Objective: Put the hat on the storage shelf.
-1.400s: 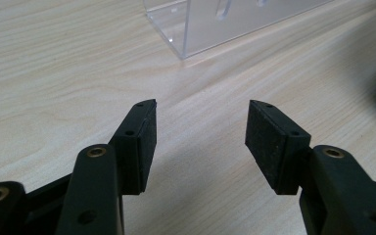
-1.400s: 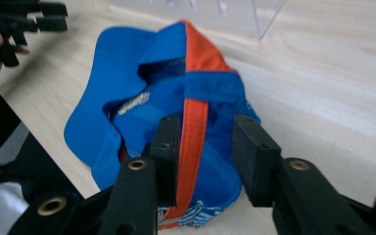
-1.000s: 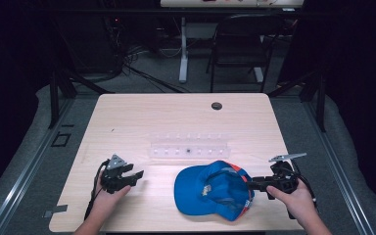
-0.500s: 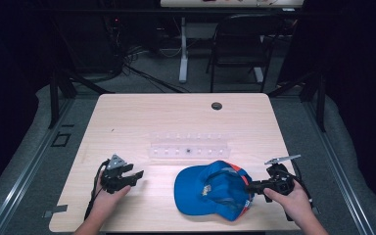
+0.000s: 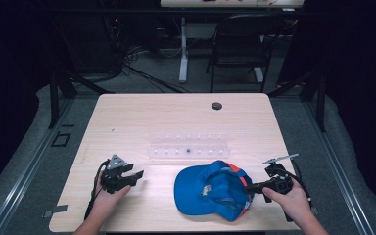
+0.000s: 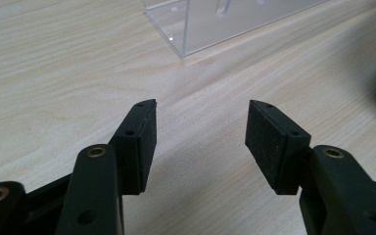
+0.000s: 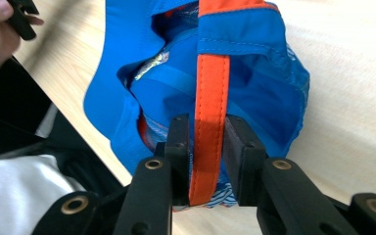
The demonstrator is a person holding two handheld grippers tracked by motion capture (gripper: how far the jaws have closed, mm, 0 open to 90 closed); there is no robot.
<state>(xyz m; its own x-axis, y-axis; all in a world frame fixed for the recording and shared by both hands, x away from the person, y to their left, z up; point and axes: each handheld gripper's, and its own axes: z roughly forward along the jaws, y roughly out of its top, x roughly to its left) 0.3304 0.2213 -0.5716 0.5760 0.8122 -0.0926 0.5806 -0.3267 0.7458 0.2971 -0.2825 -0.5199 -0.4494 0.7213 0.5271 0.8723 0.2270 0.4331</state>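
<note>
A blue cap [image 5: 210, 191] with an orange back strap [image 7: 210, 88] lies upside down near the table's front edge, right of the middle. My right gripper [image 5: 250, 188] reaches into its right side. In the right gripper view the gripper [image 7: 206, 128] is shut on the orange strap, one black pad on each side of it. My left gripper [image 5: 136, 178] rests on the table well left of the cap. Its jaws stand open over bare wood [image 6: 200, 127] with nothing between them.
A clear plastic rack [image 5: 188, 145] lies across the middle of the wooden table [image 5: 127, 122], just behind the cap, and its corner [image 6: 215, 19] lies ahead of the left gripper. A black grommet [image 5: 217, 105] sits near the far edge. A chair [image 5: 240, 44] stands beyond the table.
My right gripper has moved left and slightly down to the cap's rim and now has the orange strap between its pads. The left gripper has stayed put.
</note>
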